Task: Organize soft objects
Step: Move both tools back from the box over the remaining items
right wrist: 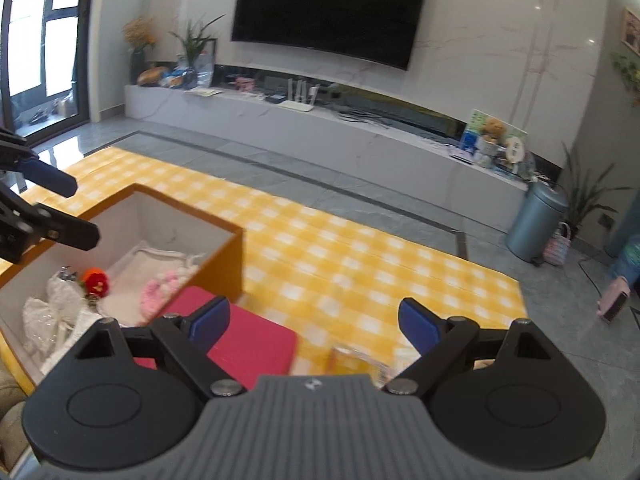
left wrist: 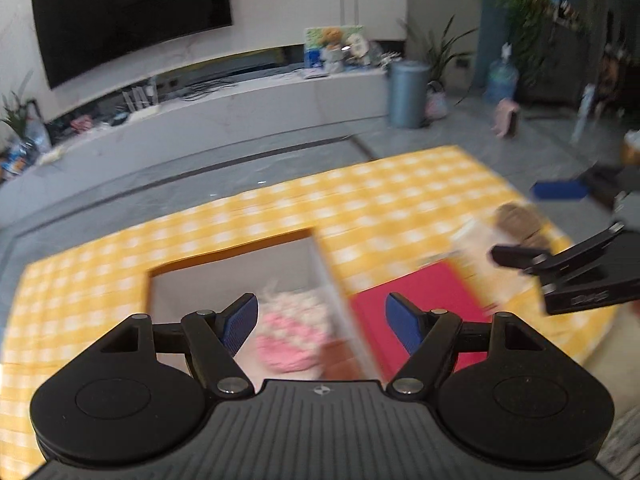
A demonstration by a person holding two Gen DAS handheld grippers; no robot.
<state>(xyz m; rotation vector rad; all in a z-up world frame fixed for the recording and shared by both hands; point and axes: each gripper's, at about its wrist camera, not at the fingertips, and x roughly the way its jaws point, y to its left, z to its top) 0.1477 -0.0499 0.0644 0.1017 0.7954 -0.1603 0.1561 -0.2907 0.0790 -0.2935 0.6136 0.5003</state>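
Note:
An orange box point(right wrist: 224, 236) with a white inside stands on the yellow checked tablecloth point(right wrist: 360, 264). In it lie a pink and white soft toy point(left wrist: 290, 332), also in the right wrist view point(right wrist: 158, 288), a red plush point(right wrist: 95, 280) and white fabric point(right wrist: 52, 312). My left gripper point(left wrist: 322, 320) is open and empty above the box's right edge; it shows in the right wrist view point(right wrist: 64, 208). My right gripper point(right wrist: 314, 320) is open and empty over a red flat pad point(right wrist: 244, 344). A brown soft object point(left wrist: 516, 220) lies by my right gripper point(left wrist: 532, 224).
A clear packet point(right wrist: 356, 360) lies just under my right gripper. A white TV bench point(right wrist: 320, 128) and a wall TV point(right wrist: 332, 8) stand beyond the grey floor. A grey bin point(right wrist: 536, 224) stands at the right. The cloth's far edge point(right wrist: 360, 208) drops to the floor.

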